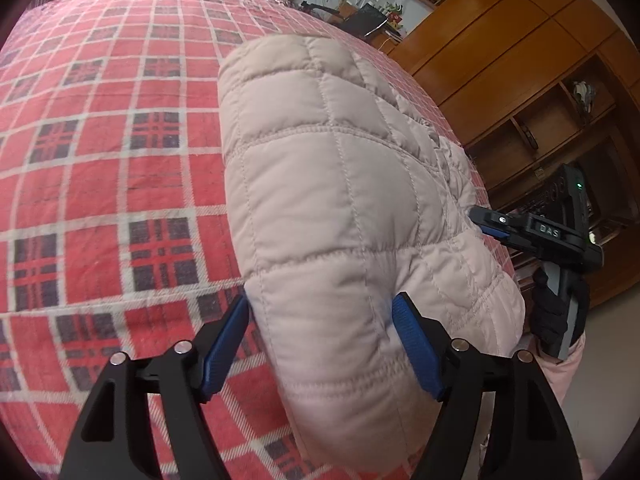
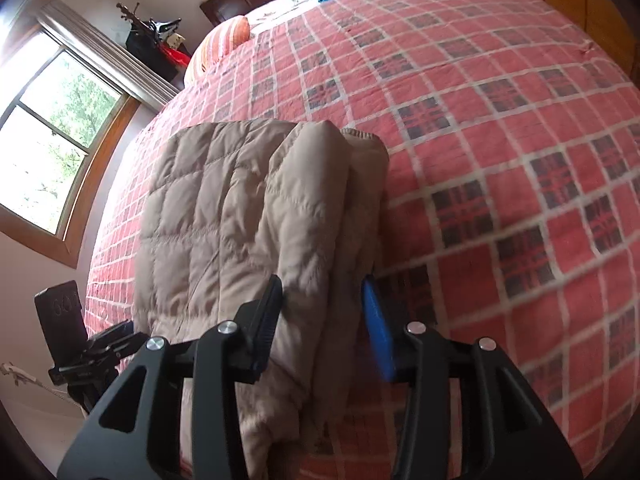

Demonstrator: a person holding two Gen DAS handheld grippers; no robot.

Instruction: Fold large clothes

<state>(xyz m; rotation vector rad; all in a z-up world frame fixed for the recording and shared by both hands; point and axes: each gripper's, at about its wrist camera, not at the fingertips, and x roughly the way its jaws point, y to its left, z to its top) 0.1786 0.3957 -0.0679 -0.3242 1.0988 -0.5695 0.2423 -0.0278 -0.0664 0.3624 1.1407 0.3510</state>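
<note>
a pale pink, square-quilted padded jacket [image 1: 340,208] is laid folded into a thick bundle on a red, white and navy plaid bedspread [image 1: 120,152], close to the near edge of the bed. in the right wrist view the same garment [image 2: 224,216] is seen as a beige-looking stack of several layers, with a ribbed knit cuff or hem [image 2: 360,136] shown at its far end.

the left gripper [image 1: 320,322], a black two-finger tong with blue ribbed pads [image 1: 224,344], is spread wide around the near corner of the bundle. its pads are seen on either side of the padded fabric, but whether the fabric is actually pinched cannot be told; the fingers are parted and no compression of the quilting is visible between them.

the right gripper [image 2: 322,300] is set astride the thick folded edge of the jacket, one finger on top of the layers and the blue pad [image 2: 378,332] down the side next to the bedspread. its fingers are held apart by the bulk of the fabric, and a firm grasp cannot be confirmed. in the left wrist view this gripper [image 1: 486,220] is seen at the jacket's right edge, carried by a hand in a dark glove [image 1: 552,316].

a striped orange pillow [image 2: 224,46] is lying at the head of the bed, wooden cabinets [image 1: 520,40] are standing beyond it, and a wood-framed window [image 2: 52,136] is seen at the left.
</note>
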